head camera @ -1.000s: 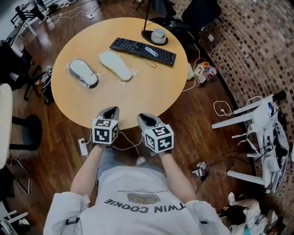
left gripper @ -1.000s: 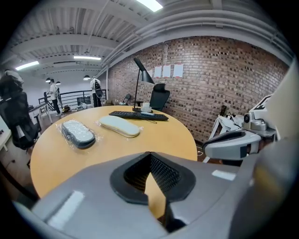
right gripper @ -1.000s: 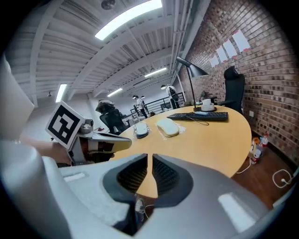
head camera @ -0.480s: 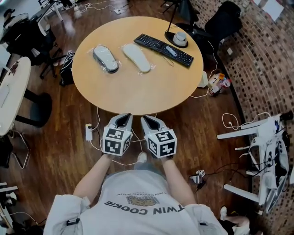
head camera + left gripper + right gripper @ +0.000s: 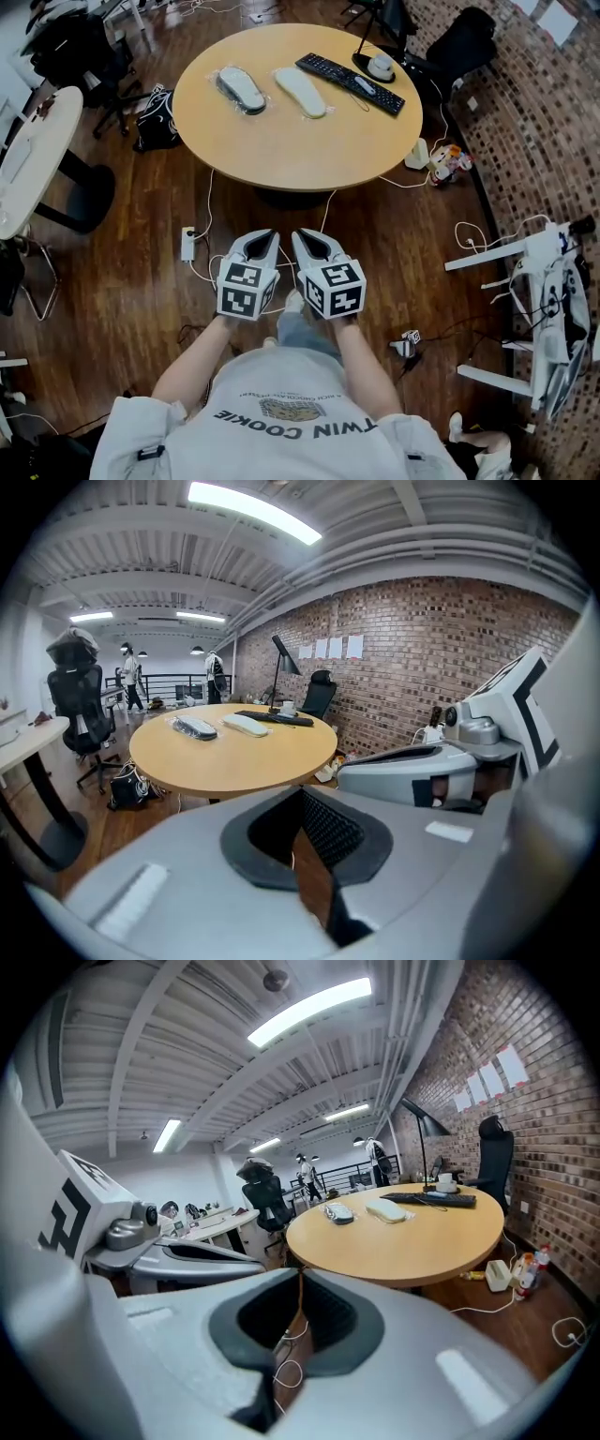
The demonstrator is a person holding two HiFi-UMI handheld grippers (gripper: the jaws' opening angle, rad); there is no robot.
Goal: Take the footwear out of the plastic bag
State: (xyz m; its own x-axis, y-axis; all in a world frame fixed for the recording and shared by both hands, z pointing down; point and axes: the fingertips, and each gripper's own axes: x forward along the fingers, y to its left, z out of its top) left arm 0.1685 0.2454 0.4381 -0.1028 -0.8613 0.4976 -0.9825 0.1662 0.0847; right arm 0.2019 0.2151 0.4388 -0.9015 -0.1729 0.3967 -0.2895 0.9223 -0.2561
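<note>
Though empty — left gripper [image 5: 269, 234] fingers together; right gripper [image 5: 302, 234] fingers just closed together.

I see the white table [image 5: 33, 155] cut off at the left edge, and the two slippers [image 5: 242, 90] are too small to make out well.

We're in an open-plan, loft-style office: at twelve o'clock a round wooden table [image 5: 281, 141] carries a keyboard [image 5: 350, 82] and desk lamp [image 5: 362, 67]. A brick wall [image 5: 525, 112] runs along at two o'clock with a black office chair [image 5: 466, 42] at one. A power strip [image 5: 188, 244] lies on the wood floor [image 5: 122, 281] under ceiling strip lights [image 5: 253, 508].
</note>
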